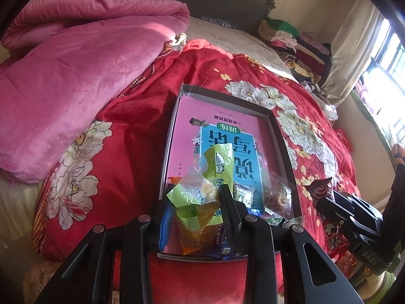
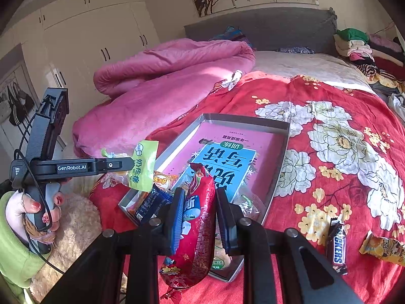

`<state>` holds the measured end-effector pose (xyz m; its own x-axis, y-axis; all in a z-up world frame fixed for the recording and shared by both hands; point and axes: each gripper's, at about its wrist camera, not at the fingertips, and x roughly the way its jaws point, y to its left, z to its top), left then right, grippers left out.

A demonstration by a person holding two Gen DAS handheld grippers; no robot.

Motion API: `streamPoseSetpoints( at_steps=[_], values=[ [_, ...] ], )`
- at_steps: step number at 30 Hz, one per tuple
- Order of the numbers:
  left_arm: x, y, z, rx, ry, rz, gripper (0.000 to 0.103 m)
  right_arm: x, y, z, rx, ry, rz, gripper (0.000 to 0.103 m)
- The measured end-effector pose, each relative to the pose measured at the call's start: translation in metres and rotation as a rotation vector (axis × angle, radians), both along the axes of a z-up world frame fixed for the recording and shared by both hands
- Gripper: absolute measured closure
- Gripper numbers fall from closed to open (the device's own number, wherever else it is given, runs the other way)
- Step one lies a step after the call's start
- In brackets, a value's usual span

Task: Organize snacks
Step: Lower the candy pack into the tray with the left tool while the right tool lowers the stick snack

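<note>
My left claw [image 1: 200,202] grips the green-wrapped snack [image 1: 202,190] right over the tray's [image 1: 283,136] near end at lower centre; right claw [image 2: 200,210], clenched on the red sausage pack [image 2: 195,228], hovers just short.

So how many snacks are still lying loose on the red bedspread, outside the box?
2: a Snickers bar beside the box's right side, and an orange packet further right, at the picture's edge. More may be hidden out of view.

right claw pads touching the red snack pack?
Touching. The right wrist view shows the red snack pack squeezed between both fingers of the right claw, with no gap on either side.
</note>
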<state>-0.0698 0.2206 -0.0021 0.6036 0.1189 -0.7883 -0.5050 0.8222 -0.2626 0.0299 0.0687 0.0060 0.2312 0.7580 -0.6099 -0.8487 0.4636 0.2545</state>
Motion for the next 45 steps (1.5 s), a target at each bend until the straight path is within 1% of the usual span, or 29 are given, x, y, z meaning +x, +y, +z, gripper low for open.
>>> streamPoseSetpoints(
  at_steps=[5, 12, 27, 35, 45],
  values=[
    [0.003, -0.002, -0.004, 0.006, 0.007, -0.013, 0.068, -0.003, 0.01, -0.004, -0.019, -0.013, 0.013, 0.078],
    [0.007, -0.002, -0.01, 0.011, 0.021, -0.023, 0.068, -0.003, 0.019, -0.012, -0.045, -0.007, 0.023, 0.078],
    [0.011, 0.001, -0.022, -0.004, 0.041, -0.022, 0.068, 0.002, 0.037, -0.04, -0.121, 0.011, 0.036, 0.078],
    [0.012, 0.001, -0.023, -0.005, 0.042, -0.024, 0.068, 0.003, 0.035, -0.043, -0.126, 0.021, 0.033, 0.077],
    [0.014, -0.002, -0.022, -0.005, 0.034, -0.043, 0.068, -0.004, 0.026, -0.037, -0.118, 0.02, 0.044, 0.077]
  ],
)
